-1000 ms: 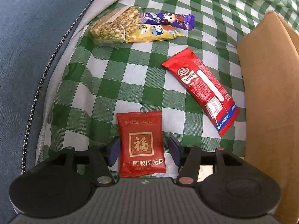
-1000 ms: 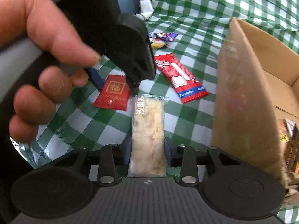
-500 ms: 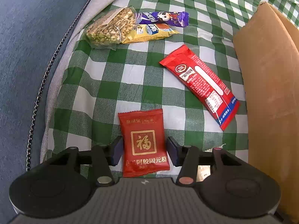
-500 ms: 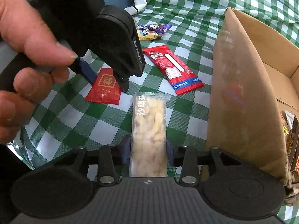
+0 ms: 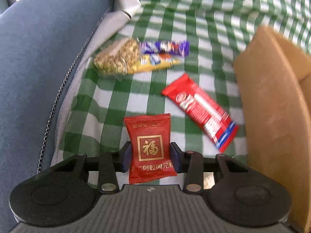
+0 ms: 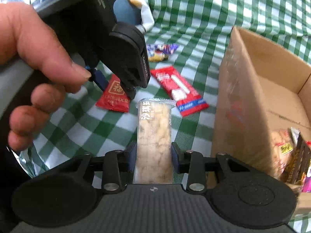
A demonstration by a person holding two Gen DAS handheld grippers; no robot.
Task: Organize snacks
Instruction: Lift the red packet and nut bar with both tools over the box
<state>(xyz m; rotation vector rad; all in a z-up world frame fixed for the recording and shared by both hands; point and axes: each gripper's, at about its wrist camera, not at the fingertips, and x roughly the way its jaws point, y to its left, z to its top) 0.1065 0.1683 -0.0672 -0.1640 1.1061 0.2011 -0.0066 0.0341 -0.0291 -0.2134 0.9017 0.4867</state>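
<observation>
We are working over a green-and-white checked cloth (image 5: 91, 114) that lies rumpled on a blue upholstered seat (image 5: 37, 73), so nothing under the snacks is flat or firm.

Nearest us, our left tool (image 5: 150, 157) is closing on the small red packet (image 5: 150, 147); its blue pads touch both side edges, and the packet appears pinched, its upper half flaring above them. Our right tool (image 6: 153, 157) is clamped on the long clear pastry bar (image 6: 154, 136), which juts forward past the fingertips. In the right wrist view our left hand (image 6: 37, 73) crowds the frame just beside that bar.

Further out, the long red wrapper (image 5: 200, 112) lies loose on the cloth, close to the wall of the cardboard box (image 5: 276, 120). The box already holds several snacks at its near end. Farthest off, the clear bag of nuts (image 5: 116, 60), a yellow packet (image 5: 155, 62) and a purple bar (image 5: 165, 48) lie together by the cloth's edge.

We judge the risks thus: the slick foil could slip from an edge-on pinch, the two tools could knock together, and the jutting bar could catch the box rim and twist loose.
</observation>
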